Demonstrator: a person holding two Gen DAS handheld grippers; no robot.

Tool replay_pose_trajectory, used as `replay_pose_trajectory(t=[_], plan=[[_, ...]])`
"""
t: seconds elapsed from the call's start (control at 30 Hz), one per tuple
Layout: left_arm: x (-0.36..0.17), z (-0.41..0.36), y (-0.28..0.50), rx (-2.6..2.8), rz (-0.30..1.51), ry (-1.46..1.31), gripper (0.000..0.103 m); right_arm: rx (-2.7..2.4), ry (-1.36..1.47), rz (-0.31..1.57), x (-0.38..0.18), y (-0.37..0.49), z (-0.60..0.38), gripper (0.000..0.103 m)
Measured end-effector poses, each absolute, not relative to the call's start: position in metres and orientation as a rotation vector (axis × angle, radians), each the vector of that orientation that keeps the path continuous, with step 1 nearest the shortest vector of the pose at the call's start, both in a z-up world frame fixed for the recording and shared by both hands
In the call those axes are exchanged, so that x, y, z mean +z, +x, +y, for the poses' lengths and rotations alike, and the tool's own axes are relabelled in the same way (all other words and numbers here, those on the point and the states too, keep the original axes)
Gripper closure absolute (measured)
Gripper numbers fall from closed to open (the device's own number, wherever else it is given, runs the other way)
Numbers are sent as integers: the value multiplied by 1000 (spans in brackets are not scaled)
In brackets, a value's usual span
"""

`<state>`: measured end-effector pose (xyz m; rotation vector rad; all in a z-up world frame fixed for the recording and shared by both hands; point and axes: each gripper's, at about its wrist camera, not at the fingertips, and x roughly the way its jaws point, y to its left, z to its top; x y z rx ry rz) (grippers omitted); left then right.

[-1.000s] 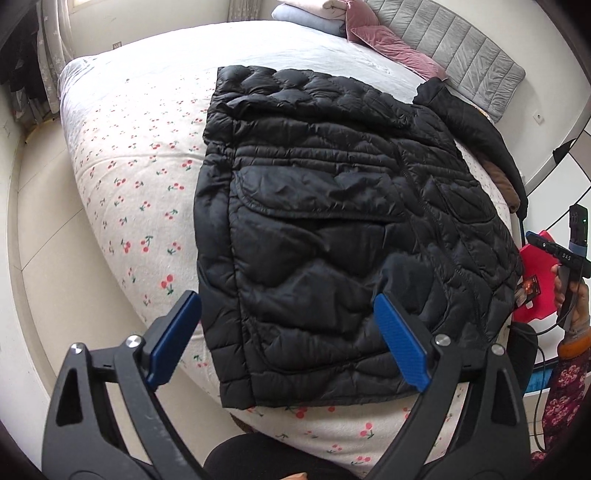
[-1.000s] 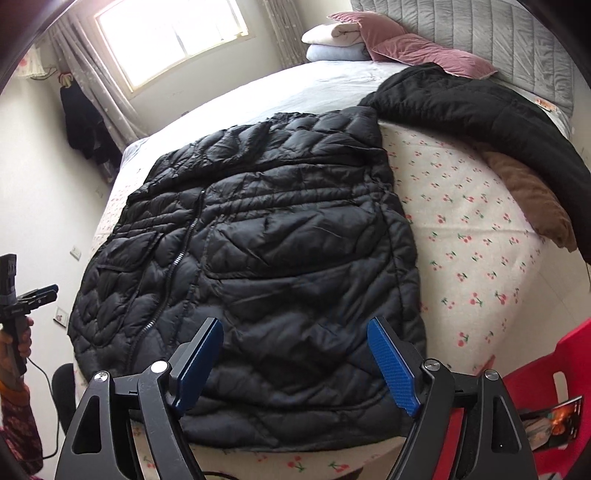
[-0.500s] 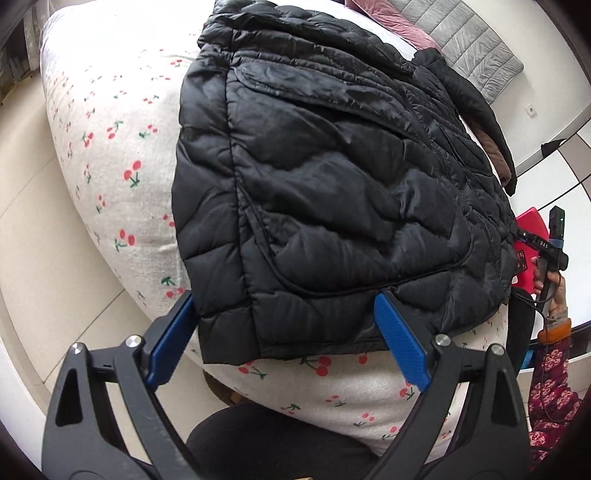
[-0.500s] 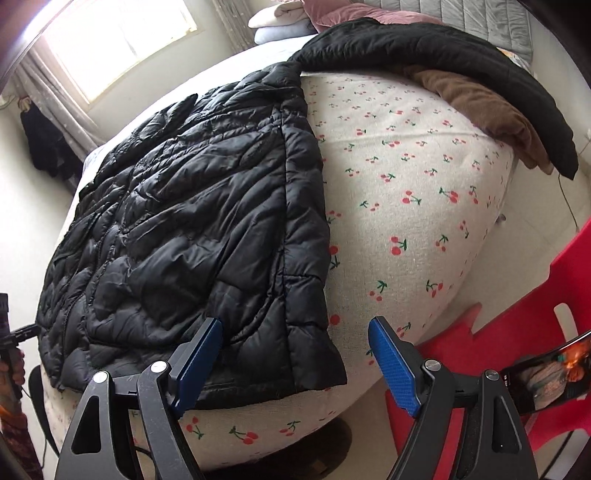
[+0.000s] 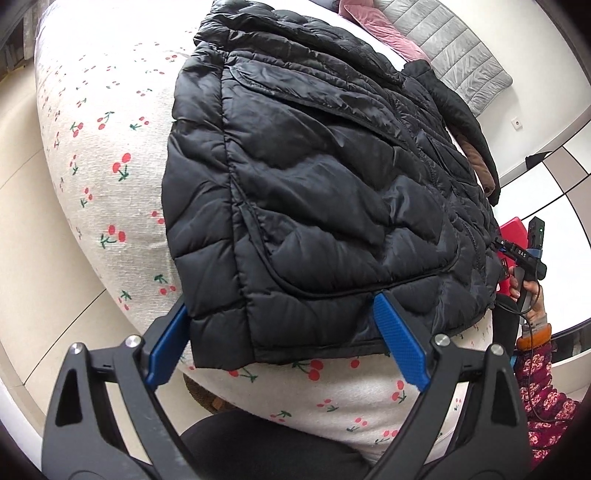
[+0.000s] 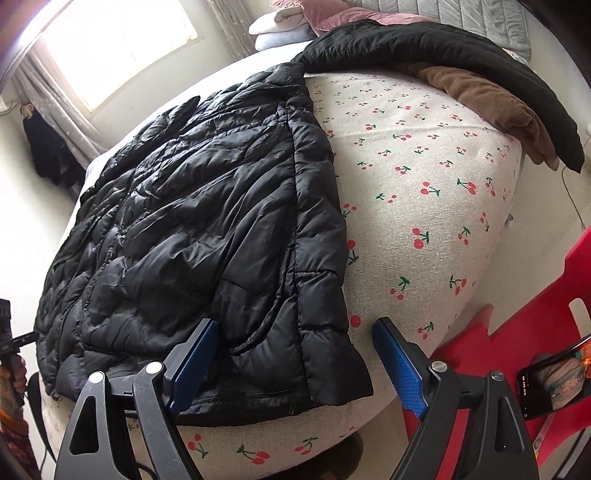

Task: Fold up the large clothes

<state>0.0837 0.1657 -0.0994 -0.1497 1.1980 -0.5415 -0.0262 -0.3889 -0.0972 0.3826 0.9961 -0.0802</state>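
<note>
The left gripper (image 5: 284,332) sits at the near hem of the jacket (image 5: 325,177), its blue fingers (image 5: 400,343) spread wide. The hem's left corner lies between them, and the fabric overlaps the left finger and meets the tip of the right one. Nothing is clamped.

The right gripper (image 6: 295,365) is at the other corner of the same hem, fingers (image 6: 400,369) also wide apart. Its left finger is tucked against the puffy fabric, while its right finger stands clear of the jacket (image 6: 207,229), over the sheet.

The jacket is black and quilted. It lies flat on the bed (image 5: 110,155), hem toward the near edge and slightly overhanging it, collar toward the far end. The sheet (image 6: 424,192) is pale with a red cherry print.

In the left view, the person's right hand (image 5: 524,288) holds the other handle at the far right, beside the jacket's edge. In the right view, a red chair (image 6: 524,332) stands just off the bed's corner, with a phone (image 6: 554,380) at the right edge.

Farther back, a black coat (image 6: 461,55) lies across the bed over a brown garment (image 6: 480,96), touching the jacket's collar end. Beyond these are pink and white pillows (image 6: 295,22), a grey headboard (image 5: 454,55), and a bright window (image 6: 122,51) with curtains.
</note>
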Motion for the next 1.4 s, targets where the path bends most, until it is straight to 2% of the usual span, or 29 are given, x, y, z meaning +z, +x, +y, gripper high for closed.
replay_pose_trajectory(t=[0.07,0.13,0.23,0.47,0.73,0.8,0.83,0.87,0.9,0.93,0.97,1.0,1.03,1.4], plan=[[-98,165,84,-530,1191,-147,14,-79,369,993,-96,-26,-386,23],[-97,166,83,-520,1181,-144,16,-69,347,990,-93,-27,-380,34],[-92,170,83,-473,1175,-124,16,-58,318,996,-90,-26,-373,42],[-66,178,82,-413,1076,-86,16,-55,336,1012,-90,-22,-374,41],[-93,159,115,-434,1119,-54,17,-53,330,1020,-88,-16,-373,40],[-90,156,114,-445,1107,-52,27,-51,324,1023,-88,-14,-372,41],[-88,156,113,-455,1105,-58,38,-49,322,1022,-88,-13,-372,43],[-87,156,112,-483,1108,-79,53,-41,322,1022,-87,-12,-370,45],[-87,156,111,-522,1118,-110,65,-30,325,1023,-86,-11,-368,57],[-88,155,110,-550,1133,-138,80,-7,329,1029,-85,-9,-364,74],[-88,153,109,-545,1137,-140,83,12,332,1031,-83,-7,-361,82],[-86,151,107,-535,1131,-135,85,22,323,1026,-80,-6,-357,89],[-83,150,105,-534,1123,-147,88,21,310,1018,-77,-6,-353,92],[15,157,62,-685,865,-333,90,79,417,744,5,-49,-355,95]])
